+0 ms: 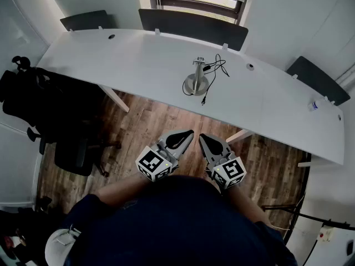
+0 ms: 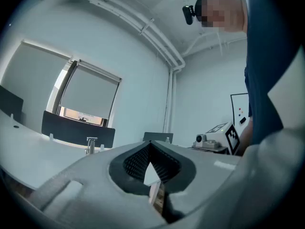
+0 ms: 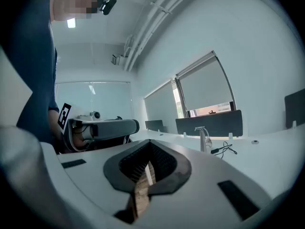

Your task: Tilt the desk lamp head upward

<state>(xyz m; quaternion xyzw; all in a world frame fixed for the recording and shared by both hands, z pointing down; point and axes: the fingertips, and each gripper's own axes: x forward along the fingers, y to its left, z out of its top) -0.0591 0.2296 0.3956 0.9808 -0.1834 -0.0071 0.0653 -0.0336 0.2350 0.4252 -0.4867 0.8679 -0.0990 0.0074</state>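
The person is holding the left tongs (image 1: 187,133) and the right tongs (image 1: 203,138) side by side over the wooden floor (image 1: 150,123), short of the near edge of the white bench (image 1: 127,65), both pointing level toward 12 o'clock. In the left gripper view the left tongs (image 2: 151,144) are showing their jaws clenched together with nothing between them, and in the right gripper view the right tongs (image 3: 149,143) are likewise clenched and empty. The desk lamp (image 1: 197,77) is standing on the bench at 12 o'clock from the tongs, well apart from both, its round metal base sitting flat and its stem rising upright to the small head. A black cable (image 1: 217,68) is lying in loops at 2 o'clock from the lamp base. A black office chair (image 1: 69,148) is sitting at 9 o'clock from the tongs, and a small bottle (image 1: 314,105) is resting near the bench's 3 o'clock end
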